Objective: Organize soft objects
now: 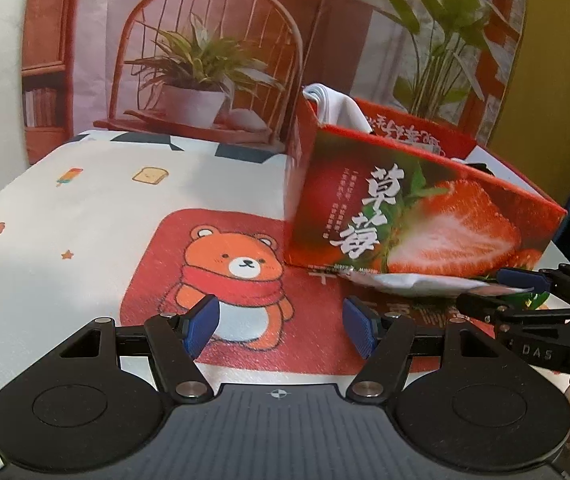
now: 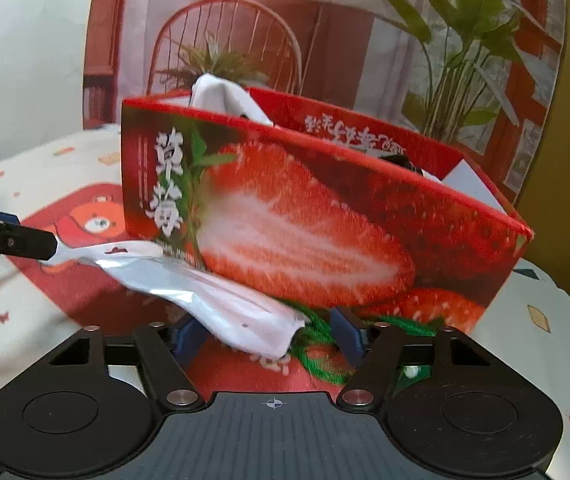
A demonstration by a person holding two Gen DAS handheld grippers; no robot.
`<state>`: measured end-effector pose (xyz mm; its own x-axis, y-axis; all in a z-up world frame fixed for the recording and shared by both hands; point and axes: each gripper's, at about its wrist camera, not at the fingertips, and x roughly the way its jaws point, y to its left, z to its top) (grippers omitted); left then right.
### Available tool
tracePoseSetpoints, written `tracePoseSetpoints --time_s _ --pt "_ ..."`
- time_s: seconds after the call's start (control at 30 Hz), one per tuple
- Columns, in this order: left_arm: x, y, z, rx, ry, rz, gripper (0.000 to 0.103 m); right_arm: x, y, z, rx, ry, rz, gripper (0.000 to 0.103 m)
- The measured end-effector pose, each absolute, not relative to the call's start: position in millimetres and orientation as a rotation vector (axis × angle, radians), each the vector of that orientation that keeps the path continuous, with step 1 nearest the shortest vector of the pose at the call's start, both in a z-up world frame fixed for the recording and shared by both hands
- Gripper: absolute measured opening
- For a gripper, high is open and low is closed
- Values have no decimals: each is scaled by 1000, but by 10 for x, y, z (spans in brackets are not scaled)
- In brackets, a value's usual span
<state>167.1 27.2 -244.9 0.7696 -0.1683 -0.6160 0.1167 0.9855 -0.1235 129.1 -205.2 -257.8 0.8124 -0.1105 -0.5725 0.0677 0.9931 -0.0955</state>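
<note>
- Left wrist view: your left gripper (image 1: 281,328) stands open with nothing between its blue pads; only the bear mat (image 1: 241,248) lies under the gap.
- The soft thing to sort, a flat white-and-silver pouch (image 1: 413,283), lies ahead and to the right of that gripper, past its right pad. Its long axis runs across your line of sight, along the foot of the strawberry box (image 1: 425,220).
- Your right gripper (image 1: 501,292) is at the pouch's far right end, one finger above it and one below. It is much the nearer hand.
- Right wrist view: the pouch (image 2: 205,296) slopes from upper left down into the right gripper (image 2: 267,340). Its near corner sits between the pads.
- The corner seems to reach the left pad, but a gap shows before the right pad, so I judge the jaws open around it and not yet pinching.
- A green cord (image 2: 317,356) is tangled in that same gap, beside and beneath the corner. It could be caught along with the pouch.
- The box's front wall (image 2: 305,220) rises just behind the pouch and is the obstacle to clear. White cloth (image 2: 221,96) already sticks out of its far left corner.
- A finger of your left gripper (image 2: 25,240) ends close to the pouch's far left tip. I cannot tell whether they touch.
</note>
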Motion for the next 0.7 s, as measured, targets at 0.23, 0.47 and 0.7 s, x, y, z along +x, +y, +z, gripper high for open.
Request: tracePoseSetpoints --time_s 0.23,0.47,0.7 --pt "1711 248 -2430 -64 667 -167 70 1377 -2169 -2529 -27 578 -79 50" --pt "1870 136 -2326 -25 634 -268 70 1425 -2247 -2540 3 569 -74 34" --pt "2029 -15 -2298 13 603 -419 70 1408 -2287 -2561 36 568 -74 33"
